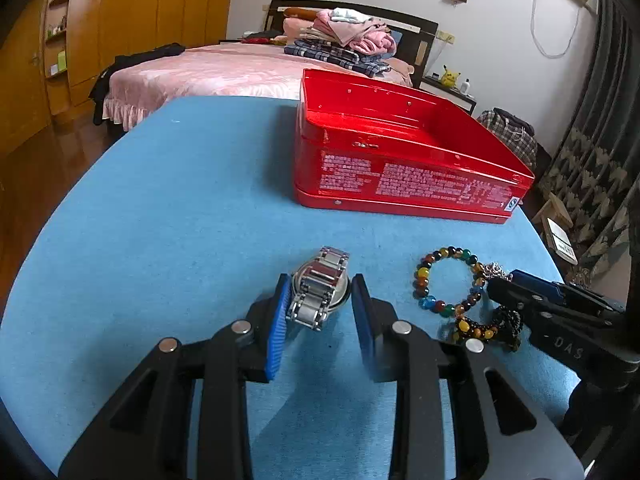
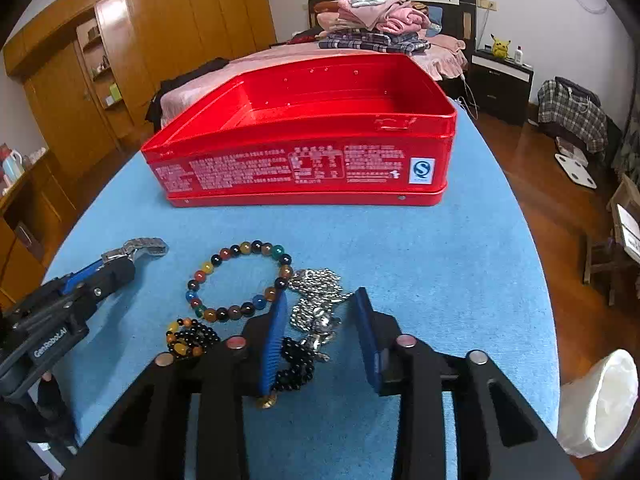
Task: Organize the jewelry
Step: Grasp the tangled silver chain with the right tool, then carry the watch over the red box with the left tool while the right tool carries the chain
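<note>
A silver metal watch [image 1: 320,288] lies on the blue table cloth between the fingers of my left gripper [image 1: 320,282], which is open around it. My right gripper [image 2: 322,300] is open around a silver chain [image 2: 318,298] lying on the cloth. A multicoloured bead bracelet [image 2: 240,280] lies just left of the chain and also shows in the left wrist view [image 1: 448,278]. A black and amber bead bracelet [image 2: 192,338] lies nearer me, partly under the right gripper. An open red tin box [image 2: 304,136] stands farther back, empty as far as I can see.
The round table with the blue cloth [image 2: 440,264] ends close on the right, above a wooden floor. A white bin [image 2: 600,400] stands by the table's right edge. A bed [image 1: 224,72] with folded clothes lies behind the table.
</note>
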